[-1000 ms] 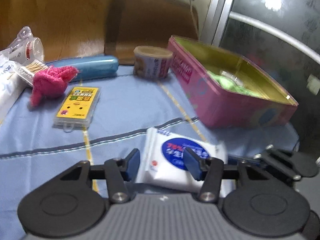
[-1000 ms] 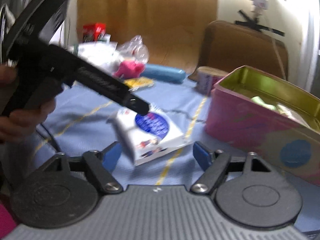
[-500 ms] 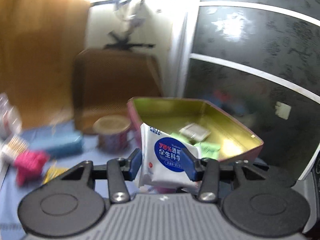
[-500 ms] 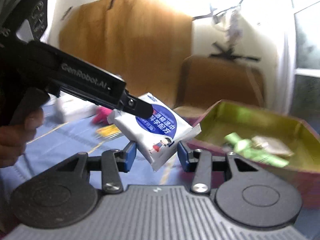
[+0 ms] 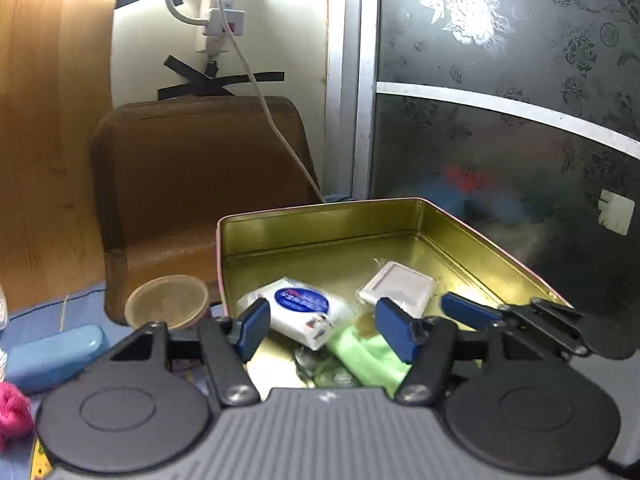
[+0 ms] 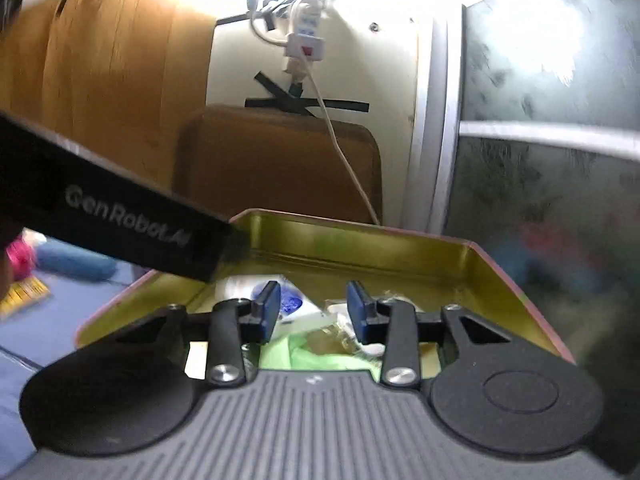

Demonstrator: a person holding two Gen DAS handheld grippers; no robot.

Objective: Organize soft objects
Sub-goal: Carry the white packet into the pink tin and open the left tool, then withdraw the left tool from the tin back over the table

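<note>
The white wipes pack with a blue oval label (image 5: 306,312) lies inside the pink tin with a gold inside (image 5: 320,226), next to a green cloth (image 5: 368,356) and a small white square packet (image 5: 398,288). My left gripper (image 5: 322,330) is open and empty just above the tin's near end. My right gripper (image 6: 312,311) is open and empty over the same tin (image 6: 360,248); the pack (image 6: 292,300) shows between its fingers, below them. The left gripper's black body (image 6: 120,228) crosses the right wrist view at left.
A round lidded tub (image 5: 166,306) stands left of the tin. A blue case (image 5: 56,354) and a pink fluffy cloth (image 5: 14,410) lie on the blue cloth-covered surface at left. A brown chair back (image 5: 200,172) and a dark glass panel (image 5: 520,140) stand behind.
The left gripper carried the wipes pack over the tin and opened; the pack now lies in the tin. The right gripper moved in over the tin too.
</note>
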